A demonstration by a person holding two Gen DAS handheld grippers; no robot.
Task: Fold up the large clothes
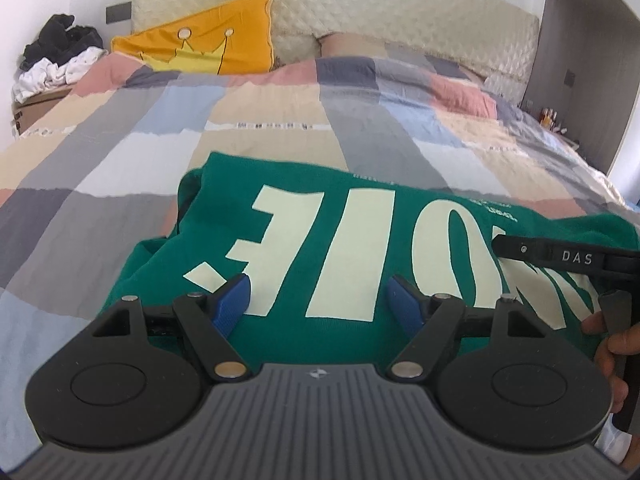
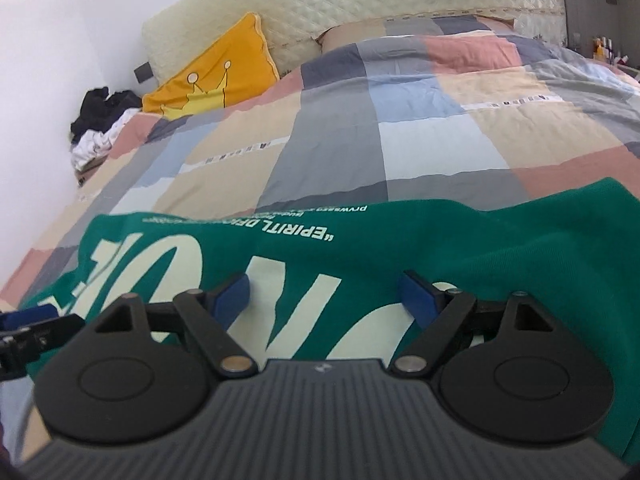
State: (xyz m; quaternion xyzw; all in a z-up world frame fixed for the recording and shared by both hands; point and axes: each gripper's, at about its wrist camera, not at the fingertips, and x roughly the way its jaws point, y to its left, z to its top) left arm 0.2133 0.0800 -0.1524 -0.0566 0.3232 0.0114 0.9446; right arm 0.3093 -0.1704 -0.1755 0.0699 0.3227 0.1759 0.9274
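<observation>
1. My left gripper point(image 1: 320, 300) hangs low over the green sweatshirt point(image 1: 360, 240), its two blue pads spread wide apart with only cloth showing below the gap; nothing is pinched between them.
2. My right gripper point(image 2: 326, 300) is likewise released: its blue pads stand far apart above the same sweatshirt point(image 2: 360, 248), and I grip nothing with it.
3. The green sweatshirt lies on the near part of the bed, spread on the patchwork duvet point(image 1: 160, 120), printed side up. Its big cream letters point(image 1: 304, 232) read upside down from where I stand, and a line of small white text point(image 2: 296, 232) runs along its far edge.
4. In the left view, one finger of my right gripper point(image 1: 560, 258) reaches in from the right edge over the sweatshirt, and the hand point(image 1: 612, 344) holding it shows just below.
5. In the right view, a blue pad of my left gripper point(image 2: 28, 318) peeks in at the left edge, beside the sweatshirt's corner.
6. At the head of the bed a yellow pillow with a crown design point(image 1: 208, 40) leans against the cream quilted headboard point(image 1: 400, 12).
7. A heap of black and white clothes point(image 1: 56, 56) sits beside the bed at far left.
</observation>
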